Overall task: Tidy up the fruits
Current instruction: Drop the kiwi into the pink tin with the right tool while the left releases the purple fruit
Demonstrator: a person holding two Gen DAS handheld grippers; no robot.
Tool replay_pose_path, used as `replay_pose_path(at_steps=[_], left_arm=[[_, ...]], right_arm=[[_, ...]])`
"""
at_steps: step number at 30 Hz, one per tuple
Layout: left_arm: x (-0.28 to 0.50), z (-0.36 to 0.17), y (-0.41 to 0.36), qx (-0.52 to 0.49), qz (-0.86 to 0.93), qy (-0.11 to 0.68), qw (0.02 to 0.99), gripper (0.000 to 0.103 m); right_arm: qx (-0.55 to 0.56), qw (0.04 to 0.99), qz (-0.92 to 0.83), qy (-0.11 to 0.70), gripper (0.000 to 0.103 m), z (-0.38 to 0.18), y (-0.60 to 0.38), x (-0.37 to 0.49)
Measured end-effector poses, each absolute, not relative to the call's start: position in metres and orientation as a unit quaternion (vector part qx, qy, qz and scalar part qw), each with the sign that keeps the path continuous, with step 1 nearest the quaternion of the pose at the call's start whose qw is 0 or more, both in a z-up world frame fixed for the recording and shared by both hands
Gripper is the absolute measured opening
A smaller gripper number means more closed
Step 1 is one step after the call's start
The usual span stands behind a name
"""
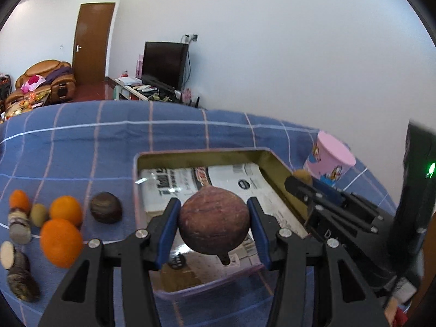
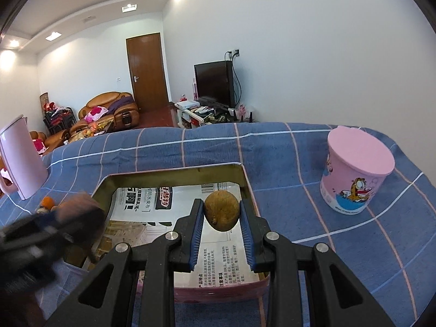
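My left gripper (image 1: 214, 212) is shut on a round reddish-brown fruit (image 1: 214, 222) and holds it over the open metal tin (image 1: 144, 158), which is lined with printed paper. My right gripper (image 2: 222, 212) is shut on a small brown kiwi (image 2: 222, 211) above the right side of the same tin (image 2: 246, 179). The right gripper (image 1: 298, 184) shows in the left wrist view over the tin's right wall. On the blue checked cloth left of the tin lie three oranges (image 1: 61, 242), a dark brown fruit (image 1: 106, 207), a green kiwi (image 1: 38, 214) and several cut brown pieces (image 1: 19, 226).
A pink lidded cartoon tub (image 2: 357, 171) stands on the cloth right of the tin. A pink jug (image 2: 20, 158) stands at the far left. Beyond the table's far edge are a sofa (image 2: 109, 109), a TV (image 2: 214, 83) and a door.
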State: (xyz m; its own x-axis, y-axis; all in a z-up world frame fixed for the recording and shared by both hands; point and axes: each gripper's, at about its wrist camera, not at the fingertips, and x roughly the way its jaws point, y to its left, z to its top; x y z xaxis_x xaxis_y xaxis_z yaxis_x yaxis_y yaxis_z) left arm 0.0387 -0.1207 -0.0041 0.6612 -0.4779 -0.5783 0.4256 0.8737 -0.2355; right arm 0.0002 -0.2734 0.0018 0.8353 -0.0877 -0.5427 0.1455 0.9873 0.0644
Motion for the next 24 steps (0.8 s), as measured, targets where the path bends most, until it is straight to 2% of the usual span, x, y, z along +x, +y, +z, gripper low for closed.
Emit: replay_pose_path(at_steps=[24], left_arm=[[0.045,-0.015,-0.132,-0.019,-0.233,0.350,0.907,0.052]], right_arm=[[0.080,0.938,-0.040,0.334,0.029,-0.010,-0.274,0.016]])
